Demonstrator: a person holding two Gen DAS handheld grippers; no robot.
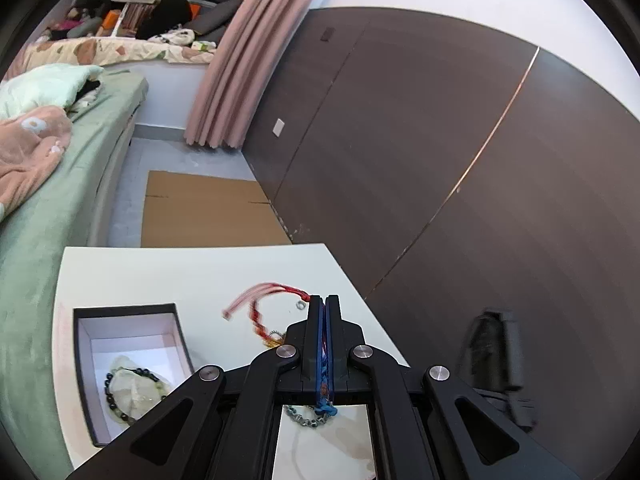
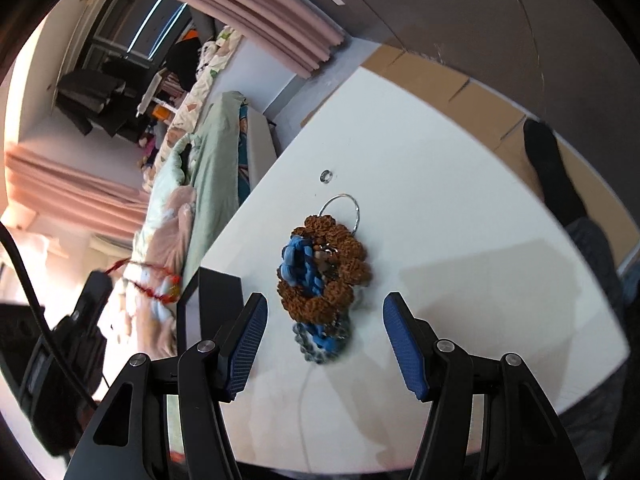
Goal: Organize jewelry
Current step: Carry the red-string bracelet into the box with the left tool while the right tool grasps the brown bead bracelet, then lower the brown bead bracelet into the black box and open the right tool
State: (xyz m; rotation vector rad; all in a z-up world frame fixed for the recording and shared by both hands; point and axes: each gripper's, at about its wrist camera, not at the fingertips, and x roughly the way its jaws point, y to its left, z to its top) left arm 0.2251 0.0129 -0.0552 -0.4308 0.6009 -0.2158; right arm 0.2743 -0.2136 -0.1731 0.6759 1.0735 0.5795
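Observation:
My left gripper (image 1: 325, 300) is shut on a red cord bracelet (image 1: 264, 308), which dangles above the white table (image 1: 200, 276) to the right of an open black box (image 1: 128, 364). The box holds a dark bead bracelet (image 1: 132, 390) on pale tissue. My right gripper (image 2: 324, 320) is open above a pile of jewelry: a brown bead bracelet (image 2: 348, 276), a blue cord bracelet (image 2: 298, 264) and a silver hoop (image 2: 340, 208). The left gripper with the red cord bracelet (image 2: 156, 284) shows at the left of the right wrist view. A small silver ring (image 2: 326, 176) lies beyond the pile.
A chain (image 1: 308, 418) lies on the table under the left gripper. A bed with green sheet (image 1: 52, 200) stands left of the table. A dark wood wall (image 1: 480, 160) is to the right, cardboard (image 1: 208, 212) on the floor. A person's socked foot (image 2: 552, 164) is at the table's far edge.

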